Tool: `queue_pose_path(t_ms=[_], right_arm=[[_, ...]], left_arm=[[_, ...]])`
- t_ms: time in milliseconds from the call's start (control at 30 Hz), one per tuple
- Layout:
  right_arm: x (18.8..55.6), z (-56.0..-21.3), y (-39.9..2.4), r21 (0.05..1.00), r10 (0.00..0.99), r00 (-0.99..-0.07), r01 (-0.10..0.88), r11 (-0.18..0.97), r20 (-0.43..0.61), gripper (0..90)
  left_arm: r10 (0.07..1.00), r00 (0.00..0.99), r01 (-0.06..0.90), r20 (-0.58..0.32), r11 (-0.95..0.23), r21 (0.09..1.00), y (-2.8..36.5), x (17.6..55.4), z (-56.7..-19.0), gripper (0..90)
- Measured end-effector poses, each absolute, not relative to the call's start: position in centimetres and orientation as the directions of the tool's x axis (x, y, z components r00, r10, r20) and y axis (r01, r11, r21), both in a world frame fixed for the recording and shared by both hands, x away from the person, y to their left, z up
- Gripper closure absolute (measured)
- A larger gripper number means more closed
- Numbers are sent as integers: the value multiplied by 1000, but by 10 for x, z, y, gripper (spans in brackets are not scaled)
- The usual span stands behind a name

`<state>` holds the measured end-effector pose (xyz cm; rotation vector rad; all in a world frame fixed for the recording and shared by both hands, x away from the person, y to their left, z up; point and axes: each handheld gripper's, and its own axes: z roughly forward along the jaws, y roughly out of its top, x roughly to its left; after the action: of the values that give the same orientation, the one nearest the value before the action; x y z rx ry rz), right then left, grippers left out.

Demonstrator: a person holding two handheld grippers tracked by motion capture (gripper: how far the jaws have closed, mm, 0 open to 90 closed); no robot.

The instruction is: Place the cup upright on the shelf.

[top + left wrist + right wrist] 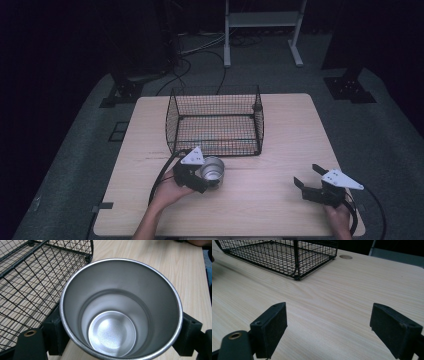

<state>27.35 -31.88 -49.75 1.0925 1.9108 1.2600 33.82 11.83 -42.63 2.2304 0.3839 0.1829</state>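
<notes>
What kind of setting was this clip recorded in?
Probably a lab or recording studio, not a home: a lone wooden table on grey carpet with dark surroundings, cables running across the floor behind it, and black stand bases flanking the table.

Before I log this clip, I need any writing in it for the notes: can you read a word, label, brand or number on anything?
None can be read.
Steel cup in the left gripper: bare metal inside, no print showing.
Wire basket: no tag.
Table: plain wood grain, no marks.
Right gripper: no lettering on its jaws or grey plate.
</notes>
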Motion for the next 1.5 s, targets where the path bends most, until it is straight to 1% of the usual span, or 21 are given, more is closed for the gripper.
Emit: queue_pose_path(t_ms=[500, 1200, 1500], right_arm=[[274, -497, -319, 928, 874, -485, 309, 211, -37, 135], [274, -498, -319, 927, 874, -484, 309, 211, -38, 135], [274, -498, -319, 928, 870, -491, 304, 216, -41, 135]], left_arm=[[296, 955, 189, 5, -620, 761, 111, 345, -410, 178], [262, 965, 158, 8, -606, 779, 110, 361, -373, 178], [246, 969, 138, 27, -627, 767, 105, 366, -358, 178]])
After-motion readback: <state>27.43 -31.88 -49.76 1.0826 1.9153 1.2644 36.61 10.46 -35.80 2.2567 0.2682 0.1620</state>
